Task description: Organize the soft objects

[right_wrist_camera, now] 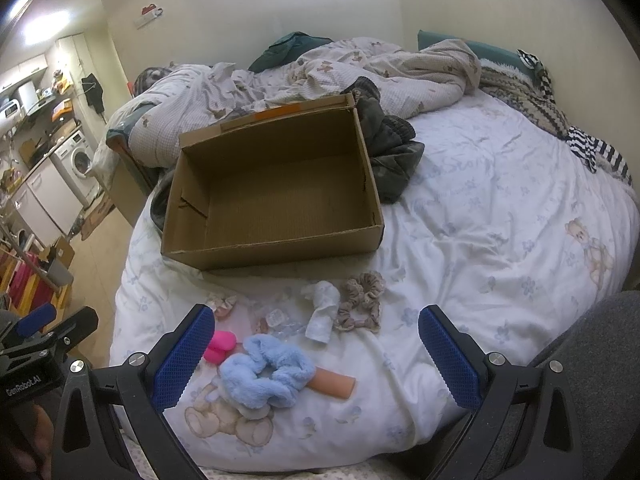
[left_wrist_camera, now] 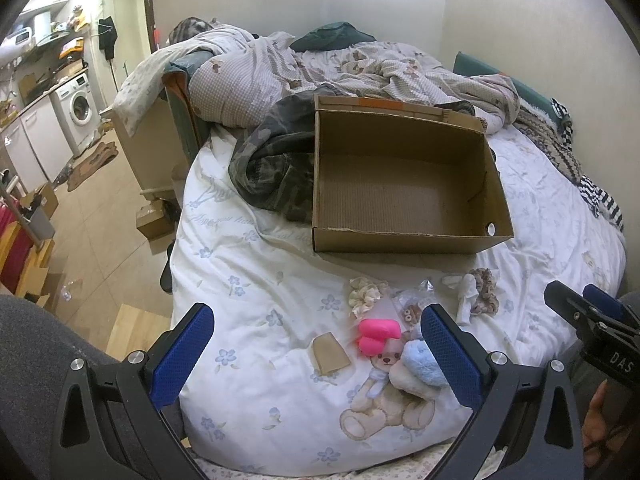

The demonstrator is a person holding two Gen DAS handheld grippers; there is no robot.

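An empty cardboard box point(left_wrist_camera: 404, 184) point(right_wrist_camera: 276, 192) sits open on the bed. In front of it lie small soft things: a fluffy blue scrunchie point(right_wrist_camera: 266, 372) point(left_wrist_camera: 420, 360), a pink object point(left_wrist_camera: 378, 336) point(right_wrist_camera: 219, 346), a cream scrunchie point(left_wrist_camera: 366, 294), a brown patterned scrunchie point(right_wrist_camera: 362, 300) point(left_wrist_camera: 486, 292), a white cloth piece point(right_wrist_camera: 322, 308) point(left_wrist_camera: 466, 300) and a tan tube point(right_wrist_camera: 336, 386). My left gripper point(left_wrist_camera: 318, 354) is open above the pink object. My right gripper point(right_wrist_camera: 316, 356) is open above the blue scrunchie. Both are empty.
A camouflage garment point(left_wrist_camera: 276, 168) point(right_wrist_camera: 388, 152) lies beside the box. Rumpled bedding point(left_wrist_camera: 320, 68) and striped clothes point(right_wrist_camera: 592, 148) fill the far side. The bed's left edge drops to a tiled floor point(left_wrist_camera: 92, 216) with boxes and a washing machine point(left_wrist_camera: 80, 108).
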